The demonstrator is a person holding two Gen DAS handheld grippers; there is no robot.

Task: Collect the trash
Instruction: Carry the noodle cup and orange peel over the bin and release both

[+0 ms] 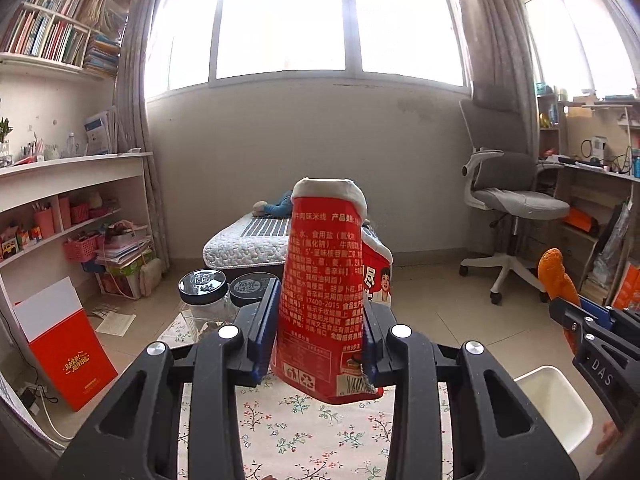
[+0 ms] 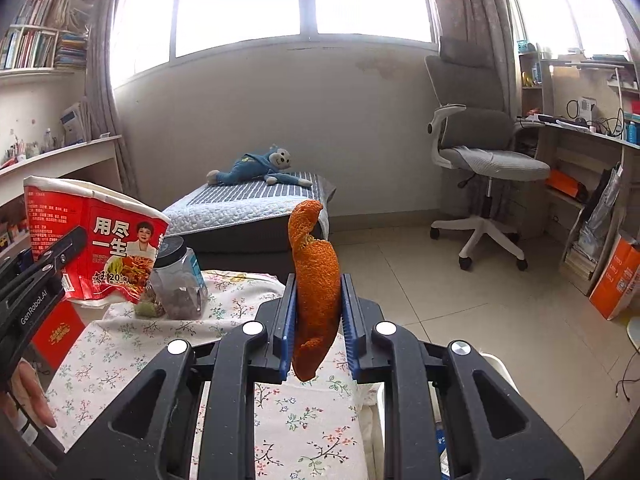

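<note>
Left gripper (image 1: 320,320) clamped on the cup (image 1: 324,292) — a crushed red noodle cup, squeezed flat between the blue pads, held upright above the table (image 1: 304,432). Right gripper (image 2: 318,320) closed tight on the peel (image 2: 314,300), an orange strip standing up out of the jaws and curling over at the top. Both loads carried clear of the table, neither touching the cloth.

Beyond the table's right edge and lower down, the bin (image 1: 560,408) — white, open-topped, just past the right gripper's side. At the table's far end, two jars (image 1: 224,292) with black lids, close behind the cup.

Risks, as a judgement:
- Cup pinched only near its lower half; slick, creased card could slide out on a sharp swing.
- Peel gripped by a narrow middle band; a soft, bent strip could twist loose or snag on a pad at release.
- Bin small and off the table's edge, so an early drop could land on cloth or floor.
- Both grippers heading for one opening could collide.
</note>
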